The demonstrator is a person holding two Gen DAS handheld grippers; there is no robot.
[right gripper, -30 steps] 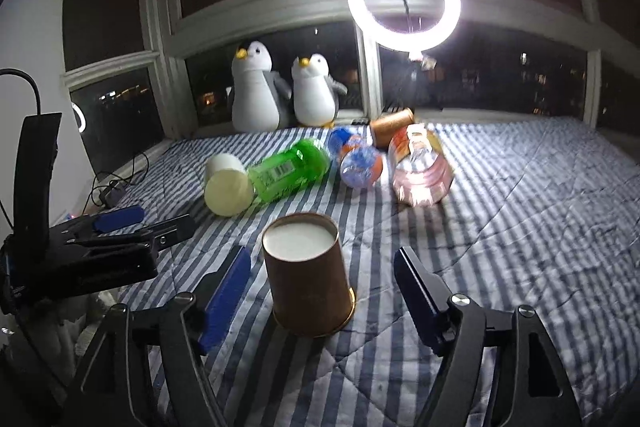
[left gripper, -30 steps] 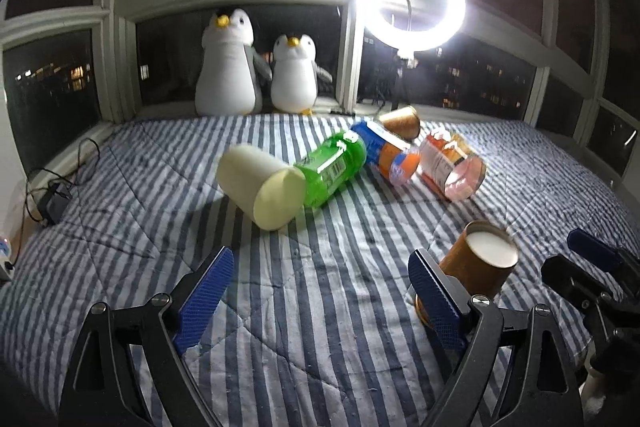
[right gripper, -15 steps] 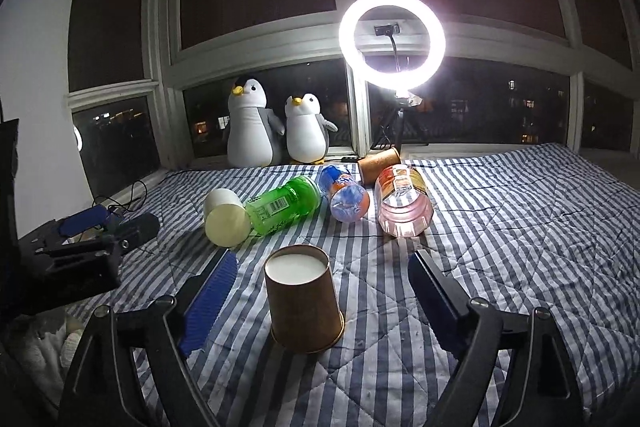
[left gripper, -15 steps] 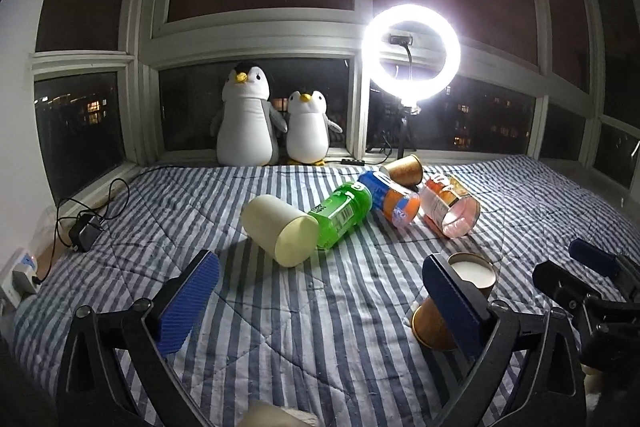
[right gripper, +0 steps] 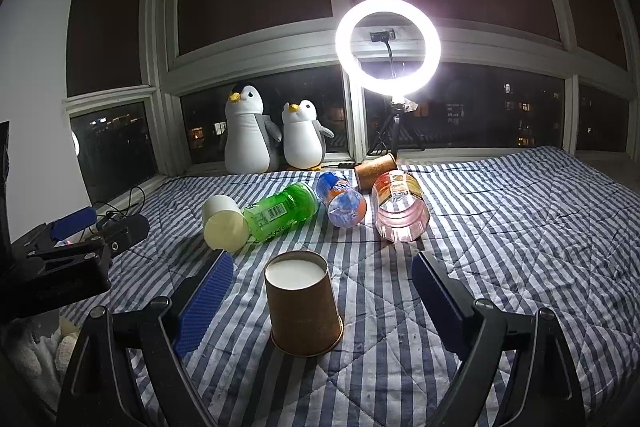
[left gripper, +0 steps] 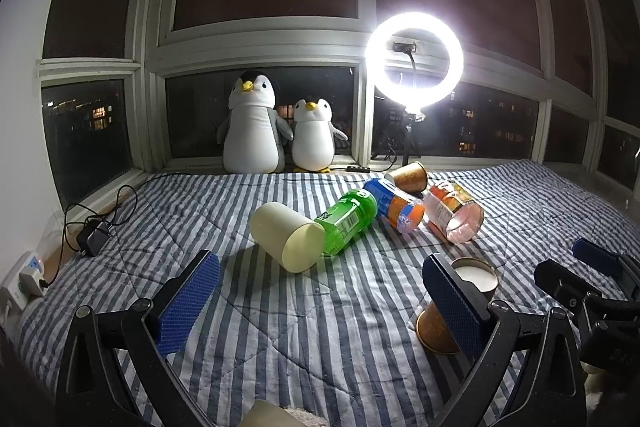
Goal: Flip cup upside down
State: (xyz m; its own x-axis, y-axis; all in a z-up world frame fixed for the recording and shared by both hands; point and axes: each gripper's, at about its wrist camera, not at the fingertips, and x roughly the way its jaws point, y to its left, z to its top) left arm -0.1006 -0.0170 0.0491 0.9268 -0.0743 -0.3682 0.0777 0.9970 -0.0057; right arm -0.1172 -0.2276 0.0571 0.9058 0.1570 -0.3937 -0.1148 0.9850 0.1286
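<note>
A brown paper cup (right gripper: pixel 302 301) stands upside down on the striped blanket, white base up. It sits between the blue pads of my right gripper (right gripper: pixel 320 303), which is open and not touching it. In the left wrist view the cup (left gripper: pixel 460 303) is partly hidden behind the right finger of my left gripper (left gripper: pixel 320 303), which is open and empty. The right gripper shows at the right edge of the left wrist view (left gripper: pixel 588 279), and the left gripper at the left edge of the right wrist view (right gripper: pixel 80 239).
A cream cup (right gripper: pixel 224 223), green bottle (right gripper: pixel 282 211), blue-orange bottle (right gripper: pixel 342 201), clear jar (right gripper: pixel 398 207) and second brown cup (right gripper: pixel 376 167) lie beyond. Two penguin plushies (right gripper: pixel 248 131) and a ring light (right gripper: pixel 388 47) stand at the window. Charger and cables (left gripper: pixel 92 231) lie left.
Both grippers have pulled back and tilted up, so more window shows. The upside-down cup stays put on the blanket.
</note>
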